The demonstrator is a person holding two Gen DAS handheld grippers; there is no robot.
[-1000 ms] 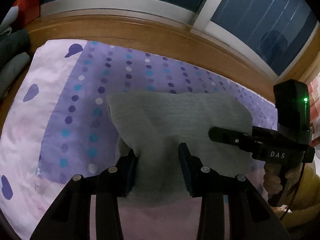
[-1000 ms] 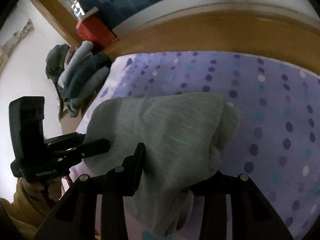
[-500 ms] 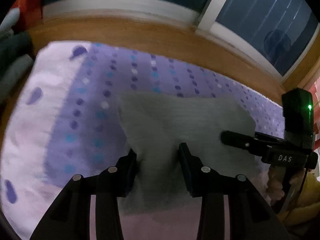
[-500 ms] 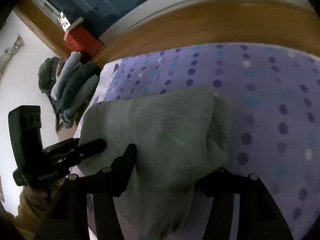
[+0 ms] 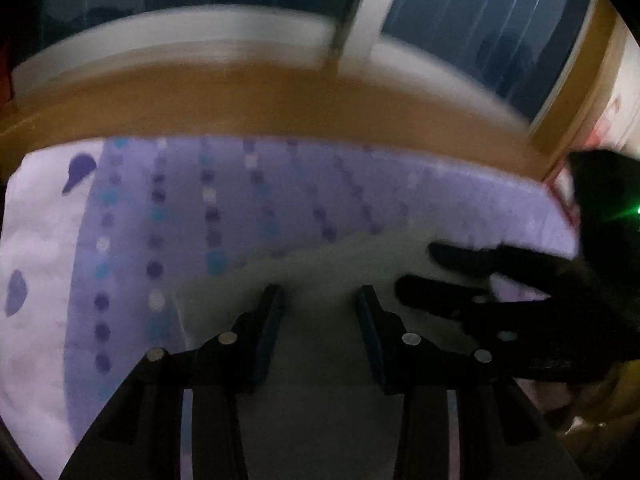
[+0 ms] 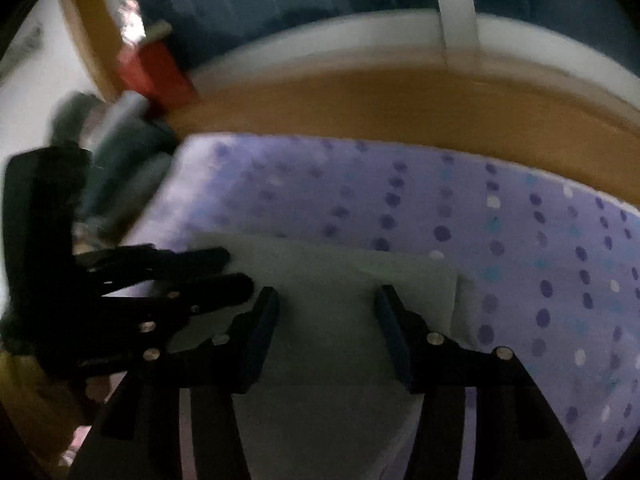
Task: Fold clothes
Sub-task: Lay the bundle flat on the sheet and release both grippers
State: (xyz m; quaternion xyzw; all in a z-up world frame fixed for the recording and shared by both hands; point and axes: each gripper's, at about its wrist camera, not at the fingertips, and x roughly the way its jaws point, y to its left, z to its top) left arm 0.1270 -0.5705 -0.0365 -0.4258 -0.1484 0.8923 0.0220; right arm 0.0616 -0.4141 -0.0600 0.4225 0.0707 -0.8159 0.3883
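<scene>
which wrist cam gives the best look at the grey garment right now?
Right wrist: the grey garment shows its far edge and right-hand folded corner against the dotted sheet. Left wrist shows it blurrier, its right side hidden behind the right gripper.

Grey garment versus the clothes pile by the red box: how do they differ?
The grey garment lies flat on the dotted sheet, below the open right gripper; the clothes pile is heaped beyond the sheet's corner. The garment is pale grey, the pile darker. Both are soft fabric.
</scene>
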